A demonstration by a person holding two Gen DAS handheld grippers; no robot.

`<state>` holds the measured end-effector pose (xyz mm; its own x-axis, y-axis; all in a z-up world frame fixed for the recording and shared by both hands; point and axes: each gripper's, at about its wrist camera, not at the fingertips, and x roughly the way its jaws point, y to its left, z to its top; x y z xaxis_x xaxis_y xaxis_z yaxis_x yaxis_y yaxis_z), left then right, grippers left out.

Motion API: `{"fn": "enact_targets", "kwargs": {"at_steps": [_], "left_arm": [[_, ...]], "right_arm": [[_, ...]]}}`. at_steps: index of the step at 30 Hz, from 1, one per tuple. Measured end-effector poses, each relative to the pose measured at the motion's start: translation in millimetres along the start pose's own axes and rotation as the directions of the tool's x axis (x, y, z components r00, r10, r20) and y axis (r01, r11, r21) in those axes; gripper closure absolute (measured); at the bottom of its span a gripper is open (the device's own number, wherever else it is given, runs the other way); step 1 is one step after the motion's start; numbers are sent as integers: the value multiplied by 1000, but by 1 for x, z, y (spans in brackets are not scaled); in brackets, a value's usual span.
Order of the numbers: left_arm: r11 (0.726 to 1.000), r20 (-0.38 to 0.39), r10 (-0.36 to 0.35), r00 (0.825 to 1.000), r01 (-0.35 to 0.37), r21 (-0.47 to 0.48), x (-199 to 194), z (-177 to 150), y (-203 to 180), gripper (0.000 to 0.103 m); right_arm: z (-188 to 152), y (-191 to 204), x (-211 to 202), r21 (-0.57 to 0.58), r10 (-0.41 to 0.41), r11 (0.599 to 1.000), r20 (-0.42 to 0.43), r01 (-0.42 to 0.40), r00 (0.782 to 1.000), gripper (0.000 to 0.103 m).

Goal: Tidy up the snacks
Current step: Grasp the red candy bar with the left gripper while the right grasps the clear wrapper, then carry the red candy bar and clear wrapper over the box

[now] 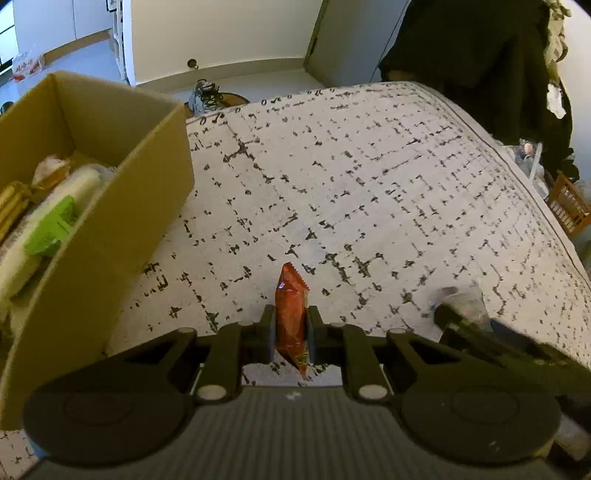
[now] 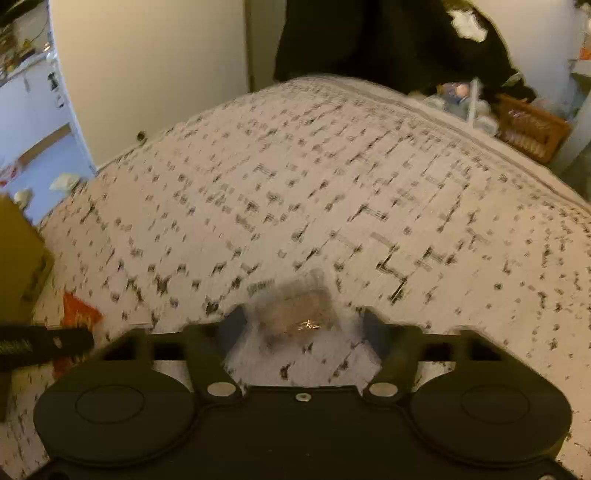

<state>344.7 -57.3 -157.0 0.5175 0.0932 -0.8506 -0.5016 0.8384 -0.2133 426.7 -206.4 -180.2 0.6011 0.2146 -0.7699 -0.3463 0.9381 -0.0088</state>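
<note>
Left gripper clamped narrow on orange packet. We note right gripper spread wide, clear packet between fingers, contact unclear.

A lived-in home is shown, most likely a bedroom or living space. A pale rug with a broken dark grid pattern is spread ahead of the claws, over a light floor. Plain cream walls with a skirting board are seen beyond it, and a kitchen-like room with white cabinets opens far to the left. Dark clothing is hung to the right beyond the rug, a wooden crate sits below it, and shoes are left at the rug's far edge.
</note>
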Motion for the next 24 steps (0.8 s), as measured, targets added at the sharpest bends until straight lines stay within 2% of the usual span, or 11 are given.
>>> {"fn": "enact_targets", "kwargs": {"at_steps": [1,2,3,6,10,22,24], "left_arm": [[1000,5,-4,1000,4,8,-5,0,0,88],[1000,9,-10,1000,10,10,-10,1,0,88],[1000,15,-17,1000,17,8,-15,2,2,88],[1000,35,-30,999,30,9,-30,5,6,88],[999,59,-54,997,54,0,-53,11,15,88],[995,156,-83,984,89,-35,-116,29,51,88],[995,167,-81,983,90,-49,-124,31,61,88]], "right_arm": [[-1,-1,-2,5,5,1000,8,-5,1000,55],[-1,-2,-4,11,12,1000,4,-12,1000,68],[0,-4,-7,26,18,1000,-2,-18,1000,71],[2,-6,-19,69,24,997,2,-24,1000,72],[5,0,-45,97,72,992,31,-75,997,73],[31,58,-129,50,141,987,162,-151,977,73],[33,63,-136,103,166,977,175,-186,970,73]]}}
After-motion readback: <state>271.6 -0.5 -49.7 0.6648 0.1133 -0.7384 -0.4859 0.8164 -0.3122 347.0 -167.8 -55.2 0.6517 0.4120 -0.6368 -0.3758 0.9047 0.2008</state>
